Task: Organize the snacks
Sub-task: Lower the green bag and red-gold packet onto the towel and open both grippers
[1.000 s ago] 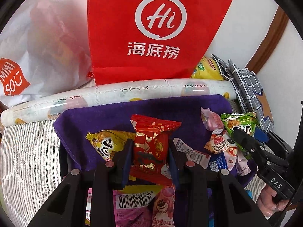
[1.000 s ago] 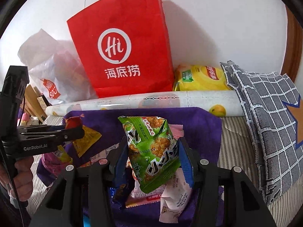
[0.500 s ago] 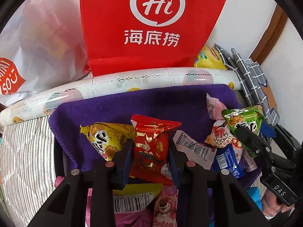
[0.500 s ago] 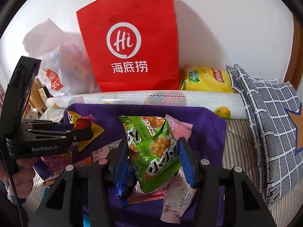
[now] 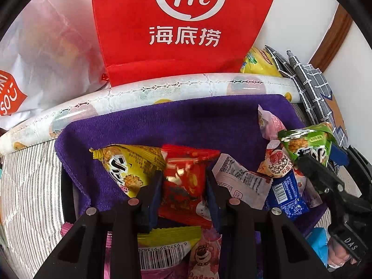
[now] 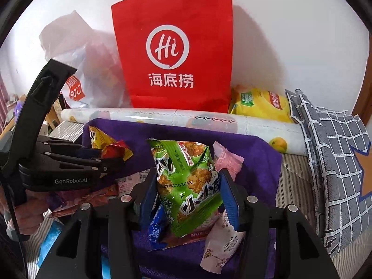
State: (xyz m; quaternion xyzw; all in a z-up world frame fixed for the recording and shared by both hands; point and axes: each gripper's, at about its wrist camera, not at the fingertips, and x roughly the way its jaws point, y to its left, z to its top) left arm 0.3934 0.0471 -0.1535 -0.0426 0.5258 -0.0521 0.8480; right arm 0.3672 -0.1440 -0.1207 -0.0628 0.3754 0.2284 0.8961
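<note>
My left gripper (image 5: 183, 183) is shut on a red snack packet (image 5: 186, 176) and holds it over the purple towel (image 5: 186, 121). My right gripper (image 6: 187, 186) is shut on a green snack packet (image 6: 186, 181), also above the towel. The right gripper with the green packet (image 5: 307, 144) shows at the right of the left wrist view. The left gripper with the red packet (image 6: 114, 150) shows at the left of the right wrist view. Several loose packets lie on the towel: a yellow one (image 5: 125, 162), a white one (image 5: 241, 181), a blue one (image 5: 286, 193), a pink one (image 6: 226, 159).
A red paper bag (image 6: 174, 51) stands against the wall behind a rolled printed sheet (image 6: 186, 118). A white plastic bag (image 5: 46, 53) is at the left. A yellow chip bag (image 6: 260, 104) and a grey checked cloth (image 6: 334, 144) are at the right.
Both grippers have moved forward toward the red bag with their packets still held. The red bag looks larger and closer in both views.
</note>
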